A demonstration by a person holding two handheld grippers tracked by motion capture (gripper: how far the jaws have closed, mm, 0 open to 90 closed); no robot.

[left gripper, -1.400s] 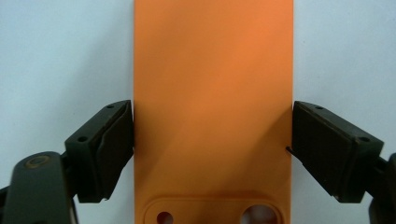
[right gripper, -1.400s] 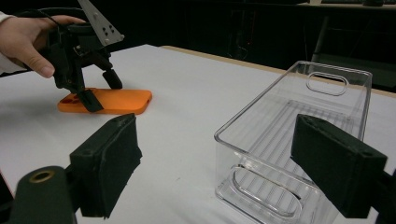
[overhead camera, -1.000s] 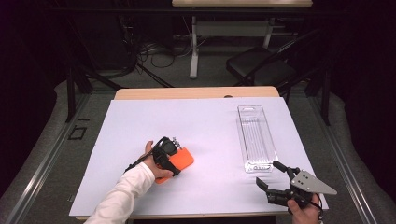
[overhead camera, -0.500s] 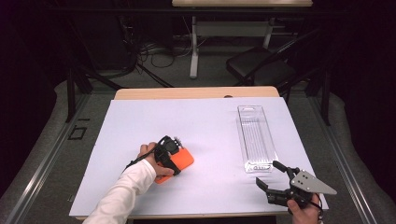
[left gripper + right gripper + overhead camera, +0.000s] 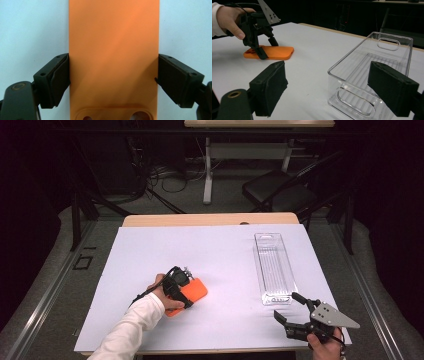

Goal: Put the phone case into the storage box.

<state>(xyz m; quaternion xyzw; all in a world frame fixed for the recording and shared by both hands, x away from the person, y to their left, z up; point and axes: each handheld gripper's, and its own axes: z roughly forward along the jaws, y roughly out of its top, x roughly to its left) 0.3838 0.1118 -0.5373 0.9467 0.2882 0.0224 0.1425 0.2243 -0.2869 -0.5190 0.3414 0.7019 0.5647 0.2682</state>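
Orange phone case lies flat on the white table, left of centre in the high view, w/ the left gripper down over its near end and the person's hand around it. Clear plastic bin sits lengthwise toward the table's right side, well apart from the case. Right gripper is at the near right corner, just short of the bin's near end, jaws spread wide, nothing between them.

Left gripper view: case runs straight up the middle, camera cutout at the bottom; the jaws sit against its two long edges, left one touching, right one touching or a hair off.

Right gripper view: jaws wide apart, bin between and beyond them, empty. Case farther off at left, flat on the table, left gripper straddling it.
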